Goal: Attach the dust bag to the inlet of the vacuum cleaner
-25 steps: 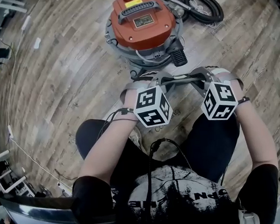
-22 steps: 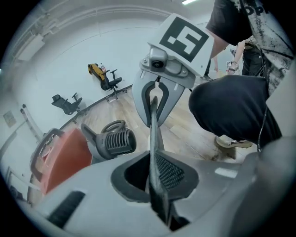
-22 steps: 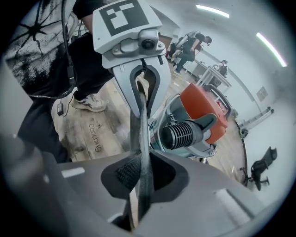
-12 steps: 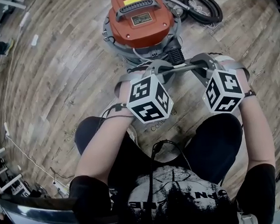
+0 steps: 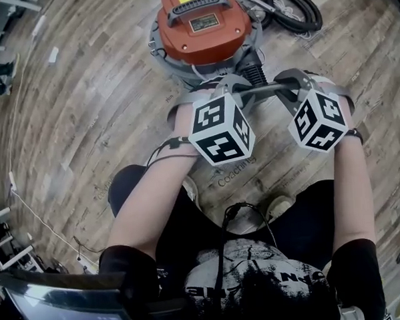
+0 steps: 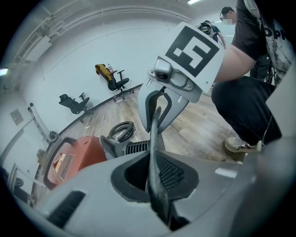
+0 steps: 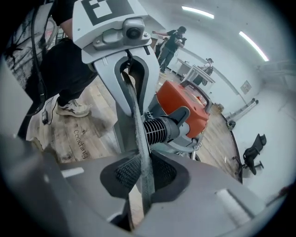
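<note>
Head view: person crouched on the plank floor (image 5: pixel 77 115), one claw per hand. Left claw (image 5: pixel 228 89) and right claw (image 5: pixel 293 83) were each clamped on an end of the dust bag (image 5: pixel 263 90), which showed only as a thin dark strip stretched btwn them, edge-on. It hung off the floor just in front of the vacuum cleaner (image 5: pixel 203 29), orange lid up. The ribbed black inlet (image 5: pixel 253 73) poked out right behind the strip; touching or not, couldn't tell. A coiled hose (image 5: pixel 291 9) lay beyond the vac, top right.

Left gripper view: L jaws were pinched tight on the grey bag edge, mesh pads on either side of it. The strip ran straight ahead to the other claw, which bit its far end. The vac sat low left w/ the inlet pointing toward the bag and the hose behind. Office chairs (image 6: pixel 114 79) stood by the far wall.

Right gripper view: same story, R jaws closed on the bag's near end, fabric squeezed btwn the pads. The opposite claw gripped the far end up top. The inlet sat just beyond and right of the strip, orange lid behind it. A shoe (image 7: pixel 74 108) rested on the planks at left, and a few people (image 7: pixel 171 46) stood in the distance.
</note>
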A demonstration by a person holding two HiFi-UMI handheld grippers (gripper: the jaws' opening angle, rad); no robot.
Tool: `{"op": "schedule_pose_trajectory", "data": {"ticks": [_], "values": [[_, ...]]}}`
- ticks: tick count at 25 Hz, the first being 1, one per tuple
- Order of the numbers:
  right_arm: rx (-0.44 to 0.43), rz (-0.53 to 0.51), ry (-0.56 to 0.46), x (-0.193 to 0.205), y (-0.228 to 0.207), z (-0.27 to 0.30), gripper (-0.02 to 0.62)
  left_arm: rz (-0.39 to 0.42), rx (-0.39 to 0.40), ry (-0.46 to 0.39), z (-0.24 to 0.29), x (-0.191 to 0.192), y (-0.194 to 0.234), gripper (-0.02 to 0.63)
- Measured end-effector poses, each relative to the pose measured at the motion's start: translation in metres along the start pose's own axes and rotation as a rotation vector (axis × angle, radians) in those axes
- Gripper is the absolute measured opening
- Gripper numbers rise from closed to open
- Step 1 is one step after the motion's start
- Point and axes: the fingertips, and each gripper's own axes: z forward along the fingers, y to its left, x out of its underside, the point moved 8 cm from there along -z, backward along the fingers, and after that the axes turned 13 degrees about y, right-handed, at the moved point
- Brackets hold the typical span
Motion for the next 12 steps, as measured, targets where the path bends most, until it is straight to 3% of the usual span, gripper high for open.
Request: {"op": "schedule_pose_trajectory", "data": {"ticks": [5, 8, 12], "values": [[0.017, 0.081, -0.029, 0.009, 0.004, 0.007, 0.046, 0.092, -0.012, 0.054, 0.002, -0.012, 0.003, 0.032], [0.015, 0.066, -0.016, 0.005, 0.002, 0.005, 0.044, 0.036, 0.014, 0.046, 0.004, -0.005, 0.007, 0.032], [0.011, -0.046, 0.051, -0.007, -0.002, -0.001, 0.040, -0.029, 0.040, 0.043, 0.010, 0.007, 0.008, 0.031]]}}
